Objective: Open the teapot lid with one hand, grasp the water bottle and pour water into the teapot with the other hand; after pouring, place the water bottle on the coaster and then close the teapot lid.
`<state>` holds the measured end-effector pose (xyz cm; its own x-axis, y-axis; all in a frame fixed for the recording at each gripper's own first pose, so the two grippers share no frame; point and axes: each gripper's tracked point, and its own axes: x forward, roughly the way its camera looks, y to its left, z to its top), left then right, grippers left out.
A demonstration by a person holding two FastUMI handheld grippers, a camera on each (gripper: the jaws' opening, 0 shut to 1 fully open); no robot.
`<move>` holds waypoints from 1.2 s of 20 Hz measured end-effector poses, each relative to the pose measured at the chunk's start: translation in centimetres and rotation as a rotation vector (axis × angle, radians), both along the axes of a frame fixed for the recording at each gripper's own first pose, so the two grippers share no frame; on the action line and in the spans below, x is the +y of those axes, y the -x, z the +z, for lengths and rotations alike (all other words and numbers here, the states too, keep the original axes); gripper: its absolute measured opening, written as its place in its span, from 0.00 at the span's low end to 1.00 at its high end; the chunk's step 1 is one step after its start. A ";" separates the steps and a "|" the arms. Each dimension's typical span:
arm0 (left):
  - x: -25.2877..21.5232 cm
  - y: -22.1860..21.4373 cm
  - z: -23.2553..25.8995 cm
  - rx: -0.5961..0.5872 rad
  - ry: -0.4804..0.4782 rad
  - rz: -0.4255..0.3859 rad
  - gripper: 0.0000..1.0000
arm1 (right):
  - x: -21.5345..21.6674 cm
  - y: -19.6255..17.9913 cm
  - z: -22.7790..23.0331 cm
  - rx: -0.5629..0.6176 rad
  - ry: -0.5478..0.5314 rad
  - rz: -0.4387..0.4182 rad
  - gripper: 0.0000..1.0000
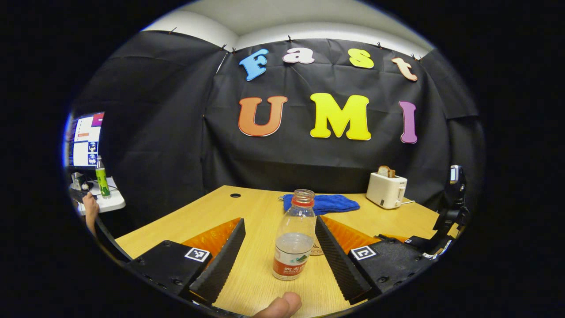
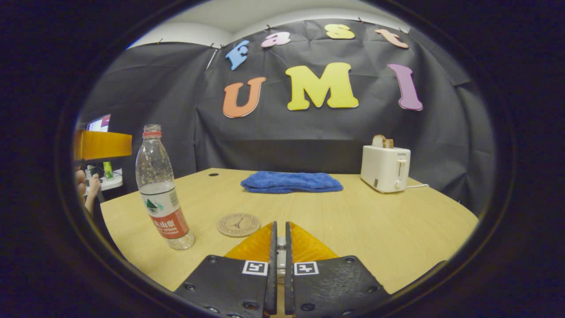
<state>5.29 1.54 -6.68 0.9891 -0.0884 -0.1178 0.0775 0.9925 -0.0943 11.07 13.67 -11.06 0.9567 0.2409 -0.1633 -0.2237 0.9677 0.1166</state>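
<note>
Your left gripper (image 1: 280, 247) was spread wide, the uncapped water bottle (image 1: 293, 240) standing between its fingers, untouched. The bottle was clear, red-labelled, partly filled, upright near the table's (image 2: 375, 229) left edge. Your right gripper (image 2: 278, 247) was clenched on something small I couldn't identify. The coaster (image 2: 239, 224) lay just beside the bottle; the towel (image 2: 291, 182) and toaster (image 2: 385, 168) sat along the far edge, bare wood between.
</note>
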 end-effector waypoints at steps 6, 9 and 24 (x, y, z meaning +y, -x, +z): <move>0.0 -0.3 -0.6 0.002 -0.033 -0.015 1.00 | -0.4 0.2 0.9 -0.023 -0.011 0.009 0.01; -1.3 -0.2 -0.9 0.005 -0.015 -0.063 1.00 | -1.0 0.6 1.9 -0.039 -0.020 0.008 0.01; -2.8 -3.2 -7.3 0.053 -0.039 -0.106 1.00 | -8.5 3.9 4.1 -0.054 -0.038 -0.064 0.01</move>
